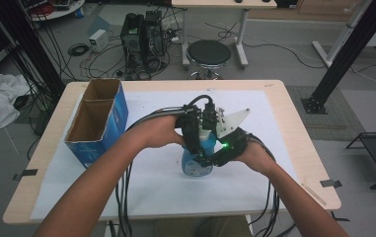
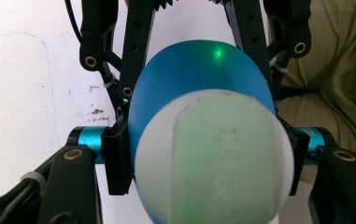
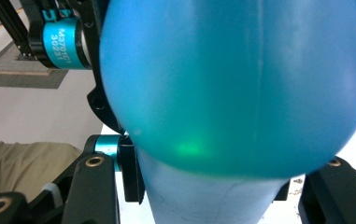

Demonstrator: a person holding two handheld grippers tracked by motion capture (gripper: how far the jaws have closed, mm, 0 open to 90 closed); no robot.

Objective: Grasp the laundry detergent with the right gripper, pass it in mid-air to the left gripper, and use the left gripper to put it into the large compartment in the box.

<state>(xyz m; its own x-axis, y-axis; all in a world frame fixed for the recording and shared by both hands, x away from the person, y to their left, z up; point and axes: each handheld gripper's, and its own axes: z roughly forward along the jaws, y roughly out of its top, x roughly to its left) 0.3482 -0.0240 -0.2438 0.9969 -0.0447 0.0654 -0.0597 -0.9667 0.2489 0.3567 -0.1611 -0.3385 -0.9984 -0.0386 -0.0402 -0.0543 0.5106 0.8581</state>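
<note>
While the right gripper (image 1: 210, 159) pinches the lower body of the rounded blue plastic bottle (image 1: 198, 160), steadying it upright on the white table cover (image 1: 284, 148), the left gripper (image 1: 195, 140) comes from above, its jaws clamped on the white cap (image 2: 213, 154), probably to twist it.

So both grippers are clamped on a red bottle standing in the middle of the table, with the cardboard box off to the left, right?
Not quite: the bottle is blue, not red, as the high view shows. The left gripper and right gripper do clamp it, and the cardboard box stands to the left.
</note>
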